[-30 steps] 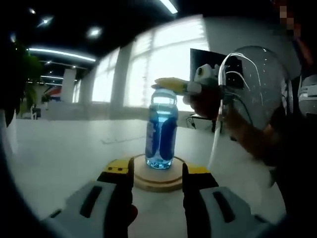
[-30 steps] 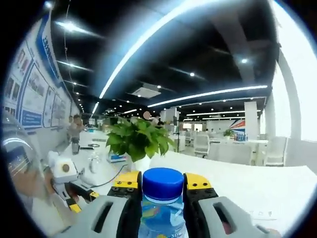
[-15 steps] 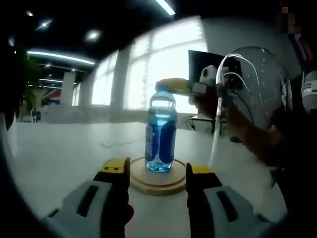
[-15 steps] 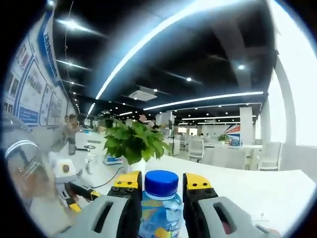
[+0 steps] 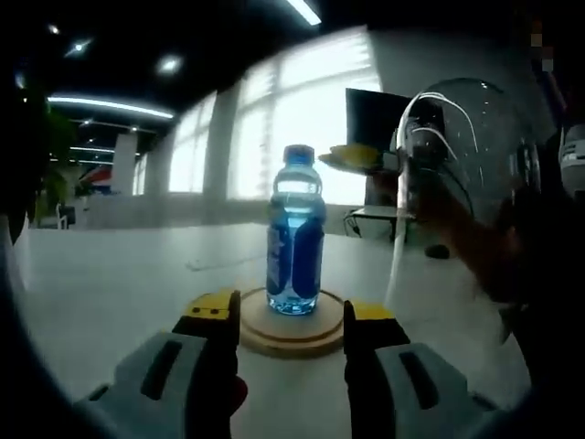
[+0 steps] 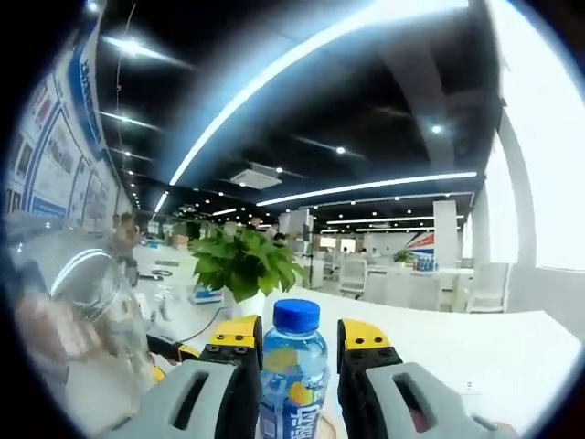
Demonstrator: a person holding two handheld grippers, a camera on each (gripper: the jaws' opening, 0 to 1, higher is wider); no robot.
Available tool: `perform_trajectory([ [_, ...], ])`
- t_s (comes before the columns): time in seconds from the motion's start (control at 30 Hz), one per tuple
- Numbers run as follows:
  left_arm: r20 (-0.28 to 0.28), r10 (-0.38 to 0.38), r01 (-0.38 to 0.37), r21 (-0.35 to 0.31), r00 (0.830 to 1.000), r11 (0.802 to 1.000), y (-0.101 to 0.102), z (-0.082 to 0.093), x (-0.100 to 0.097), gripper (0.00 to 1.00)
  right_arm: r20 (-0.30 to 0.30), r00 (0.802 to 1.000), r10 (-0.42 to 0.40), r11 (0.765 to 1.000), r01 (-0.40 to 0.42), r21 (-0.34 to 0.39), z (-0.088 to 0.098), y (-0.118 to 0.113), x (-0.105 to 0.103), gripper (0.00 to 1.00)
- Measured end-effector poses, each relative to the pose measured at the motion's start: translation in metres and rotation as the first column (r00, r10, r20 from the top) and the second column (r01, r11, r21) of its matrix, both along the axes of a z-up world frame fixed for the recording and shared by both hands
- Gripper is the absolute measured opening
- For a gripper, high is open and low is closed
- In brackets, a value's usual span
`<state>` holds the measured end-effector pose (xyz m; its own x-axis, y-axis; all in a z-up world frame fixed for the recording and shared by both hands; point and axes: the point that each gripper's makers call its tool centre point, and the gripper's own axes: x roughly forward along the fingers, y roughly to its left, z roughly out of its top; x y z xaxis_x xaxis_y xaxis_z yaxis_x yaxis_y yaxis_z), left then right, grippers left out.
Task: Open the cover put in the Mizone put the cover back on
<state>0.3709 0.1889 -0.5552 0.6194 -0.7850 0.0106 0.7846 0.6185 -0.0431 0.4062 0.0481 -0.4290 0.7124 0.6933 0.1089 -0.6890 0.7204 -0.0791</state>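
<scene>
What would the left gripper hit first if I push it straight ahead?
Probably the wooden coaster between its open jaws, then the bottle standing on it; depth is unclear.

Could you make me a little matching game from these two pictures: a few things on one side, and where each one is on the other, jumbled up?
Things:
1. bottle
2. blue cap
3. wooden disc
4. potted plant

Places:
A. flat on the white table, under the bottle
B. on the table behind the bottle, in the right gripper view
C. standing upright on the wooden disc
D. on top of the bottle

Pairs: 1-C, 2-D, 3-A, 4-B
</scene>
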Motion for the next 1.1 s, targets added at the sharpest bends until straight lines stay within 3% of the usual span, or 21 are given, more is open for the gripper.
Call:
perform_trajectory([
  [0.37, 0.0, 0.001, -0.001, 0.019, 1.0, 1.0, 0.0, -0.004, 0.001, 0.37, -0.03, 0.999, -0.036, 0.999, 0.036, 0.024, -0.024, -0.031, -0.023, 0.25],
  [0.63, 0.0, -0.01, 0.01, 0.027, 1.0, 1.0, -0.002, -0.005, -0.001, 0.37, -0.073, 0.994, -0.08, 0.996, 0.083, 0.038, -0.054, -0.058, -0.032, 0.25],
  [0.9, -0.003, -0.023, 0.023, 0.056, 1.0, 0.998, -0.007, -0.011, -0.004, 0.37, -0.103, 0.99, -0.092, 0.996, 0.093, 0.002, -0.088, -0.071, -0.041, 0.25],
  [1.1, -0.018, -0.028, 0.028, 0.041, 0.999, 0.999, -0.007, -0.012, -0.003, 0.37, -0.123, 0.988, -0.097, 0.995, 0.094, -0.028, -0.108, -0.073, -0.048, 0.25],
])
